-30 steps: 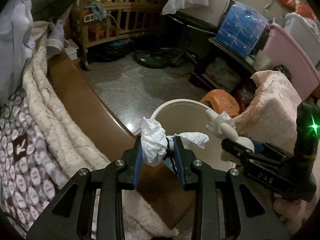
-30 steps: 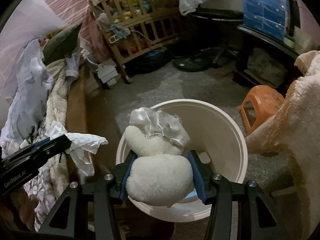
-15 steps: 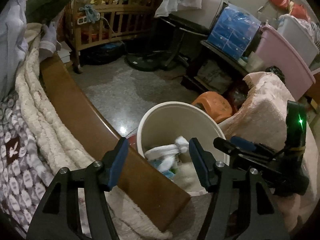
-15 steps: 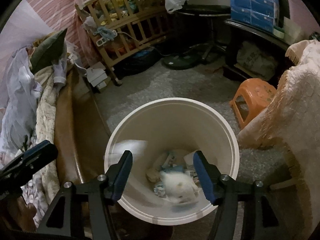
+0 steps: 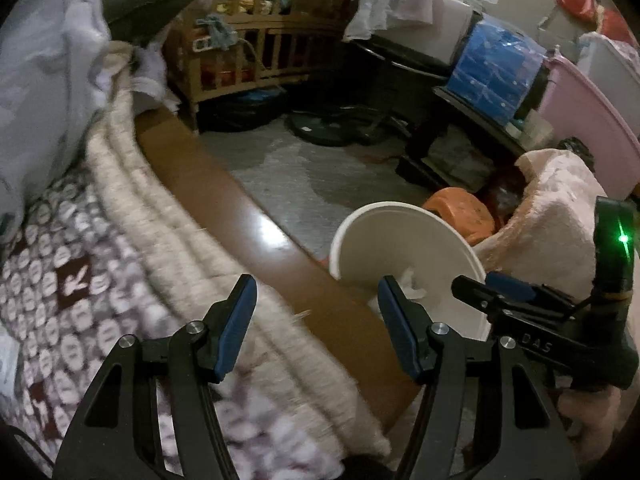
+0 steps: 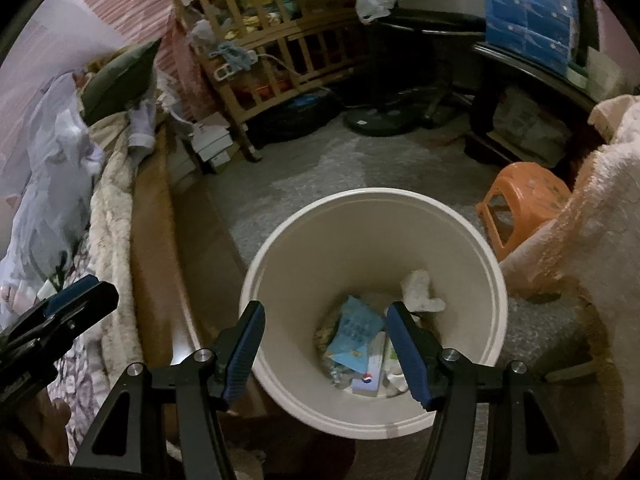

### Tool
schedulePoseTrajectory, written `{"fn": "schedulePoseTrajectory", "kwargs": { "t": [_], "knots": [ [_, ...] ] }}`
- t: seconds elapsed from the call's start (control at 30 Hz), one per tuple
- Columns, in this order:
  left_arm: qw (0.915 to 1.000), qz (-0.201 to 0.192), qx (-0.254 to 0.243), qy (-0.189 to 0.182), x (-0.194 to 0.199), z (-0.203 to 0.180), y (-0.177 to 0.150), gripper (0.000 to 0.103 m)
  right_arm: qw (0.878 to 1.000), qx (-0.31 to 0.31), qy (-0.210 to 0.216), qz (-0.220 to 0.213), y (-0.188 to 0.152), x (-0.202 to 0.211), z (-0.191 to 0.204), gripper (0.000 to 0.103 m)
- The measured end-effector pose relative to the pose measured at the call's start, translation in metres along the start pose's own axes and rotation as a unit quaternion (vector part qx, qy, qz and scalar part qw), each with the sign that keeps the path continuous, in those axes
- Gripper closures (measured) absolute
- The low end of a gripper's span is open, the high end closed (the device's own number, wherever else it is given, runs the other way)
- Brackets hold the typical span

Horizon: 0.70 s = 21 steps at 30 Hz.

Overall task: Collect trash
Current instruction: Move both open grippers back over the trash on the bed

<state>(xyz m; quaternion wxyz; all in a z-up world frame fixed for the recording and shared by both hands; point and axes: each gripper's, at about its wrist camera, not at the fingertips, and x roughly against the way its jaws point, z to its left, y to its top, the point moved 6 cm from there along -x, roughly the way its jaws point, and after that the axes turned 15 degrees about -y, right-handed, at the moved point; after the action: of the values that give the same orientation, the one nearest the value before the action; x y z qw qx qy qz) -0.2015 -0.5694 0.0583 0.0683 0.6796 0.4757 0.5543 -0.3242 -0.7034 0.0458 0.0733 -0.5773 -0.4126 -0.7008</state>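
White bin (image 6: 460, 240) stands on floor beside bed (image 5: 120, 260). Both items held a second ago now lie inside: trash (image 6: 360, 340), crumpled tissue (image 6: 418, 292). Left gripper (image 5: 316, 328) and right gripper (image 6: 324, 344): jaws have just been opening, now apart, empty.

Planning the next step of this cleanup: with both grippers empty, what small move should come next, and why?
Probably swing the left gripper further over the bedding to look for more trash: both it and the right gripper are open and empty, and the wads already lie in the bucket.
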Motion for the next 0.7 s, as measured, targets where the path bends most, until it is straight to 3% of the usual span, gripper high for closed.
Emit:
{"fn": "schedulePoseTrajectory", "kwargs": {
  "t": [0.43, 0.7],
  "knots": [
    [0.9966, -0.022, 0.042, 0.066, 0.058, 0.066, -0.024, 0.041, 0.997, 0.062, 0.039, -0.011, -0.010, 0.025, 0.080, 0.040],
    [0.9896, -0.038, 0.085, 0.110, 0.110, 0.123, -0.044, 0.041, 0.991, 0.110, 0.080, -0.011, -0.019, 0.039, 0.144, 0.038]
  ]
}}
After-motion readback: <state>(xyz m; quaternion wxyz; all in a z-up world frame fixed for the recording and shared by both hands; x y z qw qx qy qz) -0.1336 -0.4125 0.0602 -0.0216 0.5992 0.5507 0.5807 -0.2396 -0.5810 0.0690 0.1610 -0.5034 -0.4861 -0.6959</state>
